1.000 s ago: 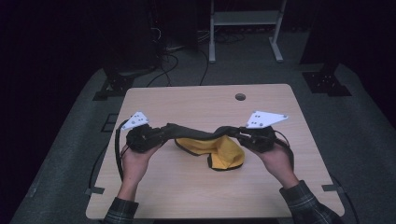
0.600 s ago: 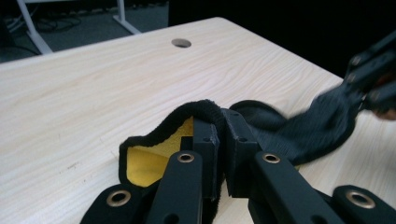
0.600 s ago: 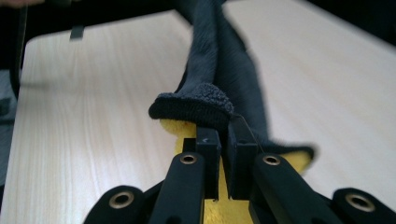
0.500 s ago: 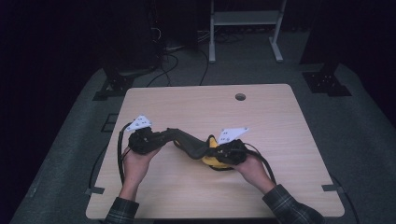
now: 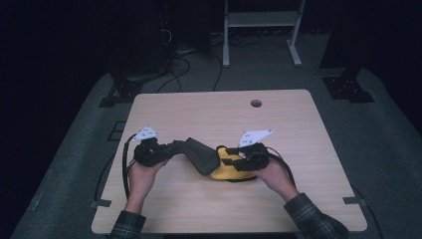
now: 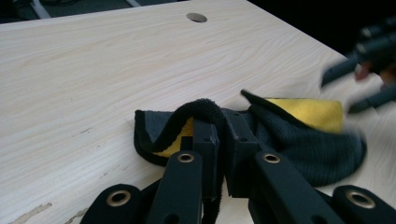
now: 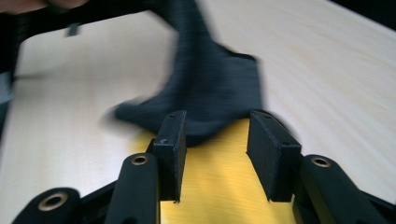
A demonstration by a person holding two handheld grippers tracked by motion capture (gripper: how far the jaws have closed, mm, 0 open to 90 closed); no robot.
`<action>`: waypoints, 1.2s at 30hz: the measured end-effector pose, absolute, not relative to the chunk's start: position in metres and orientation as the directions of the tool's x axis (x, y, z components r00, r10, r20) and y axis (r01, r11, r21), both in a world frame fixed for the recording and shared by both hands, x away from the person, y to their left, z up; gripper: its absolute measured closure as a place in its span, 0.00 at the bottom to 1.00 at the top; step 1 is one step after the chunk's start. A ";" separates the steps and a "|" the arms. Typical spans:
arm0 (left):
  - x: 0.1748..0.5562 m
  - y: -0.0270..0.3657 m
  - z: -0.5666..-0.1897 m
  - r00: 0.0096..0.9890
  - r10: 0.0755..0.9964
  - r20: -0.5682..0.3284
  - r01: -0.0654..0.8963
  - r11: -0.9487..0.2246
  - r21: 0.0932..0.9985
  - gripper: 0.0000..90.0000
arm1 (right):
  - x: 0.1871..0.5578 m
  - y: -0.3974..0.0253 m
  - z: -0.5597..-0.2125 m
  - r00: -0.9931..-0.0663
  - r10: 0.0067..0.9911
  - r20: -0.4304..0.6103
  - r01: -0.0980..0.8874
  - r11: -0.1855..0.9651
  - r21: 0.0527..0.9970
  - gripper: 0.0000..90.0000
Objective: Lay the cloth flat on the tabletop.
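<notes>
Pale wooden table (image 5: 209, 119), grain running lengthwise, small round cable hole (image 5: 256, 103) near the far edge. No brand, label or writing legible anywhere on table, cloth or grippers; only tiny dark marks on the white plates atop each gripper, too small to read.

On the near half of the table, between the two hands: a two-sided cloth (image 5: 219, 162), dark grey on one face, yellow on the other, black trim along the hem. Partly folded, grey flap draped over the yellow part, which lies flat on the wood.

Left gripper (image 6: 223, 140) at the cloth's left end, jaws pinched together on the black-trimmed hem, a fold of fabric arching over the tips. Grey part of the cloth lifted slightly off the table at that end.

Right gripper (image 7: 219, 149) low over the yellow face, jaws spread apart, nothing between them, grey flap just beyond the tips. Blurred there.
</notes>
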State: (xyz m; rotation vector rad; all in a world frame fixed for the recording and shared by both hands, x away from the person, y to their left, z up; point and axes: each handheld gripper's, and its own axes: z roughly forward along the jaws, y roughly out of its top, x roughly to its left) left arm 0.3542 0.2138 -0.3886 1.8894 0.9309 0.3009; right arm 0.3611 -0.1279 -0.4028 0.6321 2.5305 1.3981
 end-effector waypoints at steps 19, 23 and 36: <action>0.355 0.217 -0.392 0.670 0.719 -0.184 0.485 -0.237 0.841 0.94 | 0.422 -0.130 -0.438 -0.895 0.404 0.190 0.360 0.402 0.842 0.47; 0.355 0.218 -0.392 0.671 0.718 -0.182 0.485 -0.240 0.841 0.94 | 0.421 -0.123 -0.443 -0.916 0.353 0.194 0.344 0.434 0.833 0.52; 0.355 0.223 -0.388 0.660 0.726 -0.193 0.485 -0.215 0.848 0.94 | 0.408 -0.135 -0.426 -0.920 0.354 0.170 0.326 0.447 0.833 0.92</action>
